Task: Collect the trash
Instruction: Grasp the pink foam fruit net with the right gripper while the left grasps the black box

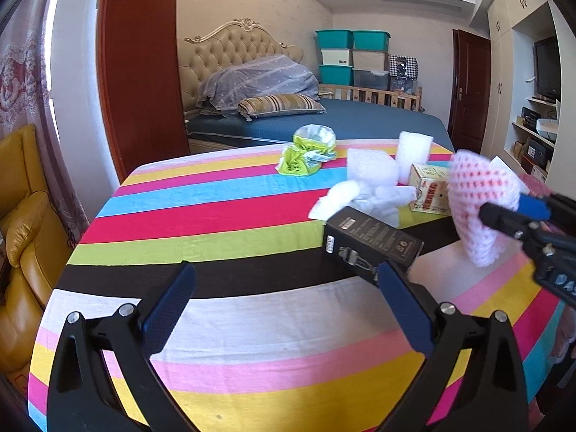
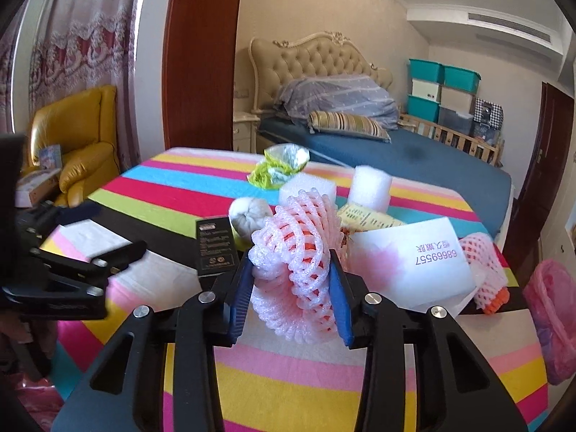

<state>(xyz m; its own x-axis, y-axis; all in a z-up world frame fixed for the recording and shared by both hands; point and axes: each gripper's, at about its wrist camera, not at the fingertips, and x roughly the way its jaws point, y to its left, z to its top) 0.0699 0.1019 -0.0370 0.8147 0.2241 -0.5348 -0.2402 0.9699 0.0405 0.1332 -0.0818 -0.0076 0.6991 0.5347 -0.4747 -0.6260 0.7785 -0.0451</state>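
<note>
My right gripper (image 2: 291,264) is shut on a pink foam fruit net (image 2: 298,252), squeezed between its blue pads and held above the striped table (image 2: 151,187). The left wrist view shows that net (image 1: 478,198) at the right, clear of the cloth. My left gripper (image 1: 287,270) is open wide and low over the table with nothing between its fingers. A black carton (image 1: 370,243) lies just past its right fingertip. Further back lie a green-yellow wrapper (image 1: 306,154), white foam pieces (image 1: 374,169), crumpled white paper (image 1: 363,199) and a small printed box (image 1: 430,189).
A white card with printed digits (image 2: 414,262) and a second foam net over something orange (image 2: 487,277) lie at the table's right. A pink bag (image 2: 554,320) hangs off the right edge. A yellow armchair (image 2: 82,144) stands to the left and a bed (image 2: 414,158) behind.
</note>
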